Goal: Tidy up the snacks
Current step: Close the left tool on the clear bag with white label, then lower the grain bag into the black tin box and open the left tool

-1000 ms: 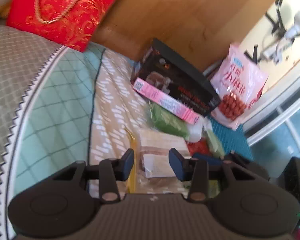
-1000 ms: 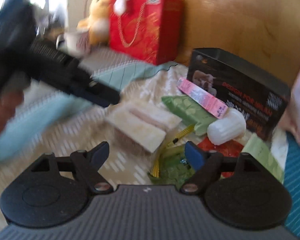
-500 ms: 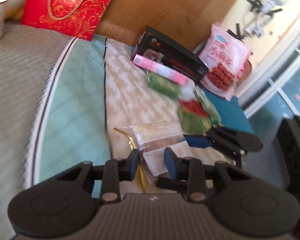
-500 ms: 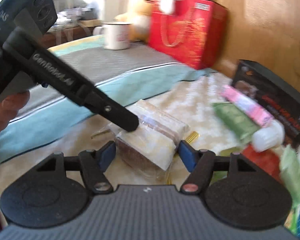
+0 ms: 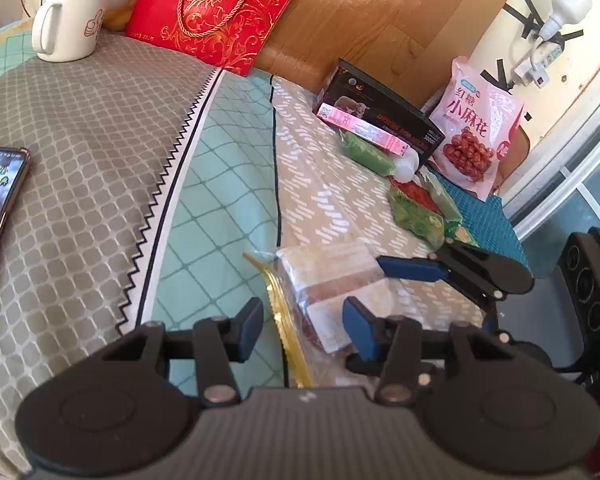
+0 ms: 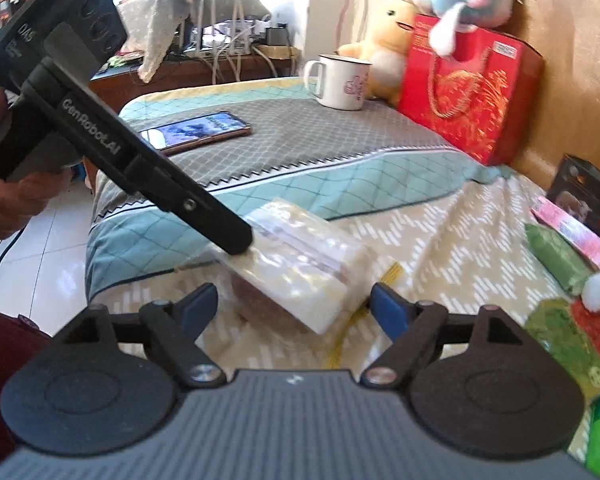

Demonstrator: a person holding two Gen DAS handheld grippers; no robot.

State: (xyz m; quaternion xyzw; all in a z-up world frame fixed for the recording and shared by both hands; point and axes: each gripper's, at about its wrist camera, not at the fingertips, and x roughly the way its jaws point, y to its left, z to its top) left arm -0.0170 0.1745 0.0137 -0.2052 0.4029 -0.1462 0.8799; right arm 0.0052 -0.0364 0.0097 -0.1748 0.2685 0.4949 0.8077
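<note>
A clear bag of layered cake [image 5: 328, 276] with a gold twist tie lies on the bedspread. It sits between the blue pads of my left gripper [image 5: 305, 328], whose jaws are opening; the pads stand off its sides. In the right wrist view the same bag [image 6: 300, 256] lies just ahead of my right gripper [image 6: 294, 304], jaws also opening, wide on either side and not pressing it. One of the left gripper's fingers [image 6: 228, 236] rests its tip on the bag's top. One of the right gripper's fingers [image 5: 412, 269] reaches in from the right.
More snacks lie at the far right: a black box [image 5: 380, 108], a pink carton [image 5: 360, 128], green packs [image 5: 416, 212] and a pink bag [image 5: 476, 120]. A white mug [image 5: 68, 24], a red gift bag [image 5: 216, 12] and a phone [image 5: 0, 200] sit on the grey cover.
The bag has been drawn away from the snack pile toward the teal stripe. My left jaws narrowed on it and then widened. The right gripper swung left to face the bag.
</note>
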